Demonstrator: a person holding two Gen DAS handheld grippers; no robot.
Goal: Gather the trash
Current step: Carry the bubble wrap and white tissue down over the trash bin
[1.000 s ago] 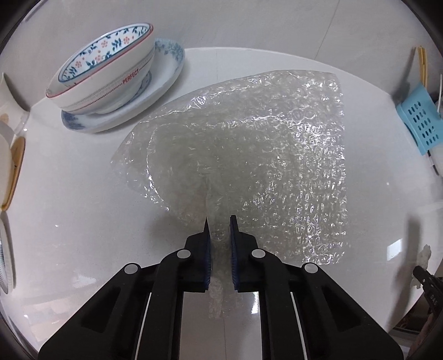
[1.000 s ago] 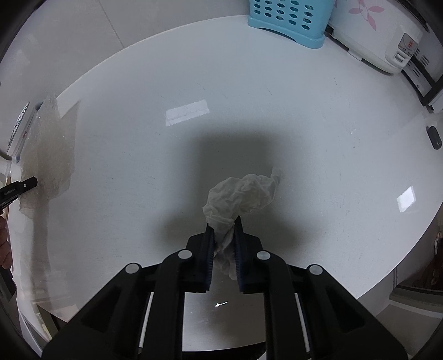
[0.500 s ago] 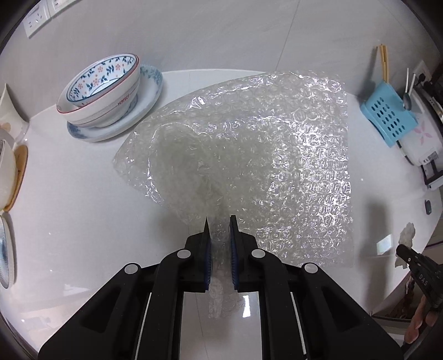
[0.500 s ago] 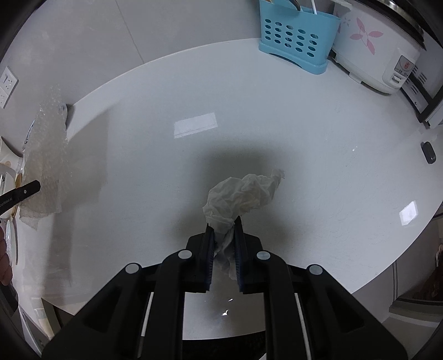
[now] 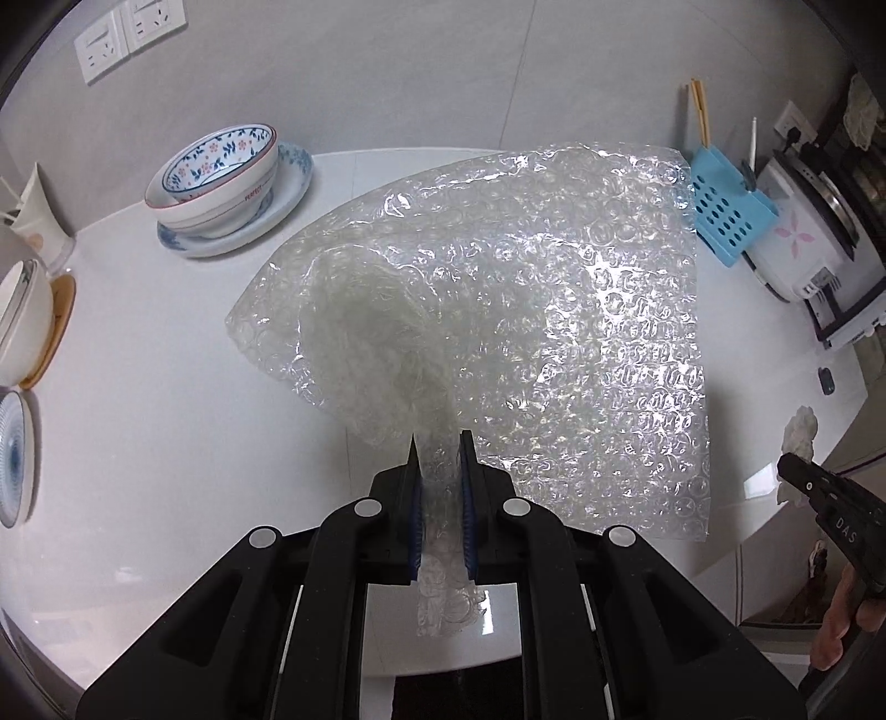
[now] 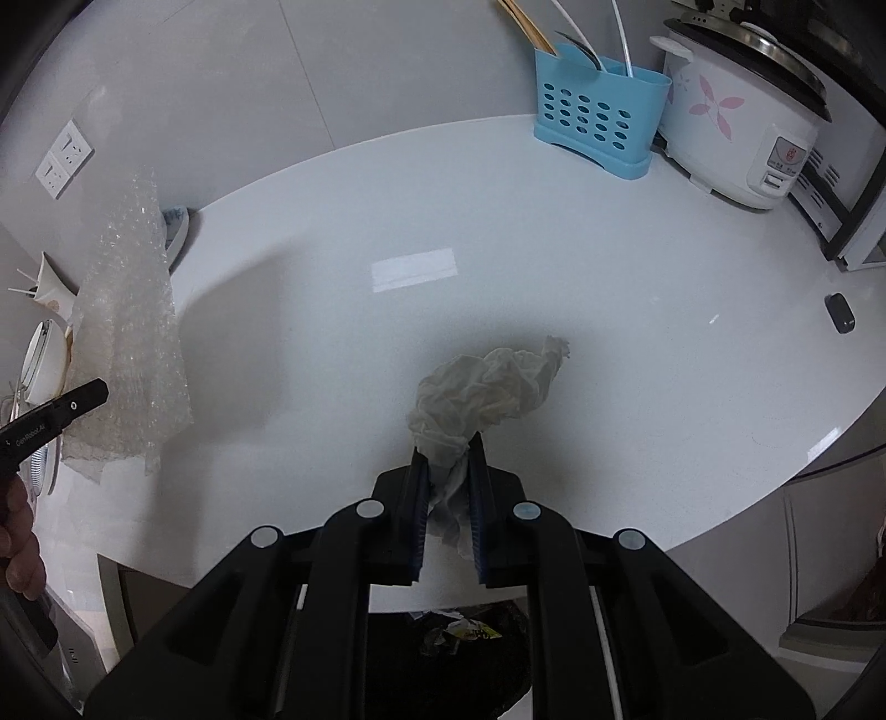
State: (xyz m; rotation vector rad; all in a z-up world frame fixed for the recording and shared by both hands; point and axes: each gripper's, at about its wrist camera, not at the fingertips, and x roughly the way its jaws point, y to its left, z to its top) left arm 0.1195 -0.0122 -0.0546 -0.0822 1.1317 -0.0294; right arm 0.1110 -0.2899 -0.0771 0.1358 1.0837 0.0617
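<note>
A white round table (image 6: 554,232) with a glossy top fills most of both views and carries a bright rectangular light reflection (image 6: 414,268) near its middle. Behind it stands a pale grey tiled wall (image 5: 387,72), with white wall sockets (image 5: 119,33) in the upper left of the left wrist view. At the upper right of the right wrist view, a blue perforated utensil holder (image 6: 601,116) stands just beside a white rice cooker (image 6: 742,138).

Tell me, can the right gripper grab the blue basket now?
Probably not yet. The right gripper is already shut on the crumpled tissue, so its fingers are full. The blue basket stands far across the white table, with nothing between.
</note>
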